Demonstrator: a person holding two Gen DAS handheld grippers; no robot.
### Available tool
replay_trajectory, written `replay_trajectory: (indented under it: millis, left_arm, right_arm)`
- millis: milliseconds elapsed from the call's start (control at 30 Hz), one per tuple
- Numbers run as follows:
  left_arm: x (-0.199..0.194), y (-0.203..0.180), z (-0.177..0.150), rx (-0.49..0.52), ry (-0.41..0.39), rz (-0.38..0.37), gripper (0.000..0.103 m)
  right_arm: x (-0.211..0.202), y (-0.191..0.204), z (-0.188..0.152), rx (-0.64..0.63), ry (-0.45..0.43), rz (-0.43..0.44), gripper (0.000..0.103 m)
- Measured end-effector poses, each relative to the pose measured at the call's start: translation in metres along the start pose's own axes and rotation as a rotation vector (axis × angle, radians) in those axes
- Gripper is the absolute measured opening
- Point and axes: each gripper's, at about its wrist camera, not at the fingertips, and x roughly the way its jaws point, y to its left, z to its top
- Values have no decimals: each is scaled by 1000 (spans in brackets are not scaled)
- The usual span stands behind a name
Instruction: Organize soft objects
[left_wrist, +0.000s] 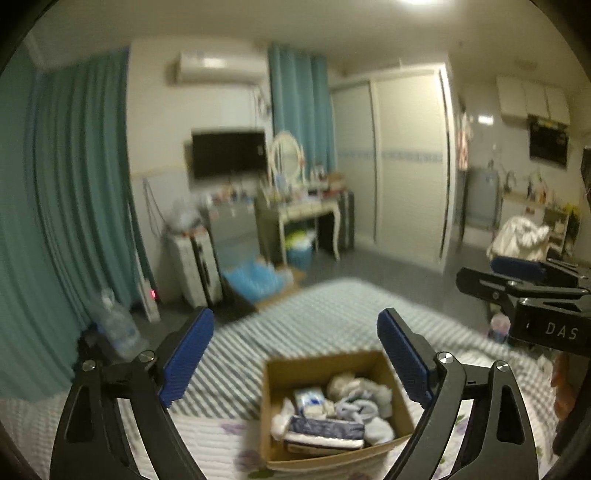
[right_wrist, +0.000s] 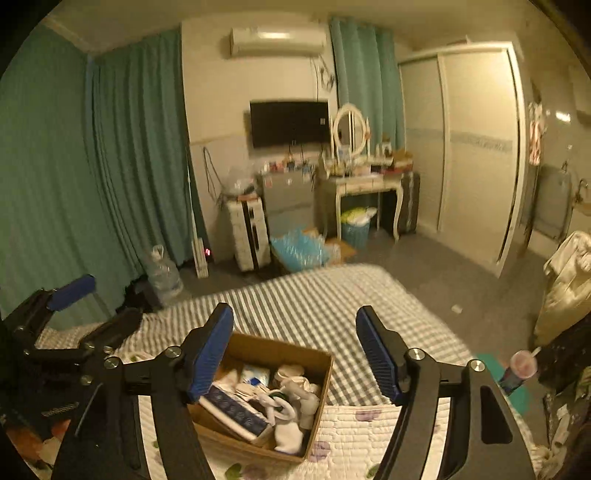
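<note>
A brown cardboard box sits on the bed, filled with soft things: white socks, tissue packs and a dark blue packet. My left gripper is open and empty, held above the box. The box also shows in the right wrist view, low and left of centre, with socks and the blue packet. My right gripper is open and empty above the box's right side. Each gripper shows at the edge of the other's view.
The bed has a striped sheet and a floral quilt. Beyond it stand a dressing table, a TV, teal curtains, a wardrobe and a water jug. A cup stands at right.
</note>
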Motion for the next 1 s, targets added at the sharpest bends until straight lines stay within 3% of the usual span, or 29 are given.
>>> replay_trajectory:
  millis: [67,200,367,467,567,667,1000]
  left_arm:
    - [-38,2,12,13,-67,0,92]
    - [-112,5,15,12,-200,27,92]
    - [-164,6,-6,38,-269,58,92]
    - [-178,6,-29,34,-276,59,92]
    - [-168,7,-53,8,-227,25,92]
    - [-151,7,-79,13,-202,36,92]
    - [-70,30,-151,-62,-63,59,92]
  right_arm:
    - [-41,10,9,-16,-46,0,77]
    - [-111,33,9,-55,-129,15,101]
    - [-173,58,-21,-55,-222,24,103]
    - [-186,65,-48,-42,-241,59,103]
    - [-190,66,-76,-39,-282,44,103]
    - [-172,74,-103,-40,-280,35,103]
    - [-75,69,-167,7,-169,-26,103]
